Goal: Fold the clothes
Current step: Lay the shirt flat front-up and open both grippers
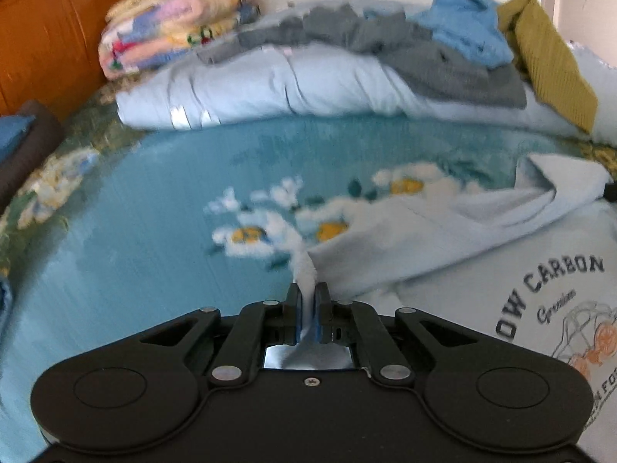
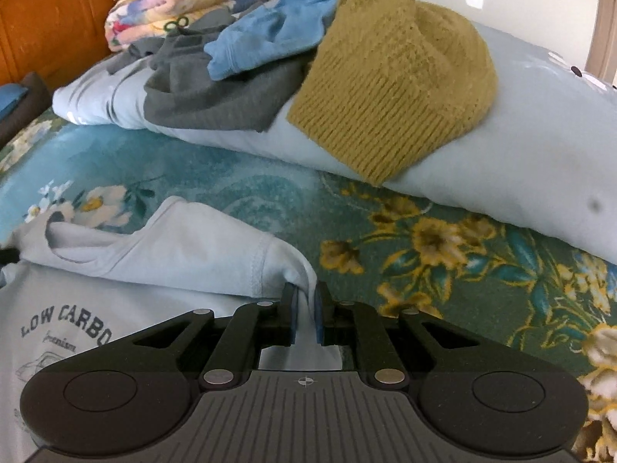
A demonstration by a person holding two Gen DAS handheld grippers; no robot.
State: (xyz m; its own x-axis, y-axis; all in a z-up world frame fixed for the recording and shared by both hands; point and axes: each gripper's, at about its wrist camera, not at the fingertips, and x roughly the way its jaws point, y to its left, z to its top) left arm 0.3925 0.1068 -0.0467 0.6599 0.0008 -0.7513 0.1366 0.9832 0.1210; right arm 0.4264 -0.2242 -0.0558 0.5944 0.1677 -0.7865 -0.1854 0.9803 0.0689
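Fingers of my left gripper (image 1: 307,301) are pinched tight on a thin fold of the pale blue T-shirt (image 1: 443,239); cloth runs up between the blue pads (image 1: 297,310) and out the back. Same on my right gripper (image 2: 305,305): clamped on the shirt's edge beside a stitched sleeve hem, fabric squeezed between the pads (image 2: 318,314).

T-shirt lies on the teal floral bedspread (image 1: 135,212), front up, with dark lettering "LOW CARBON" (image 1: 555,281) and an orange-and-grey car drawing below it. One part of the shirt is doubled over onto the printed front, so I see a raised fold running across between my two grippers. Left wrist view is motion-blurred, detail soft.

Behind the shirt, well apart from it, a light blue duvet (image 1: 270,81) lies bundled across the bed. On top of it: a grey garment (image 1: 443,58), a blue garment (image 1: 462,23) and a mustard knit sweater (image 2: 393,73), all crumpled, touching each other. A folded pastel floral blanket (image 1: 169,27) sits at the far left against the orange wooden headboard (image 1: 42,34). Dark brown folded cloth (image 1: 27,142) with something blue on it at the left edge; can't tell what it is.
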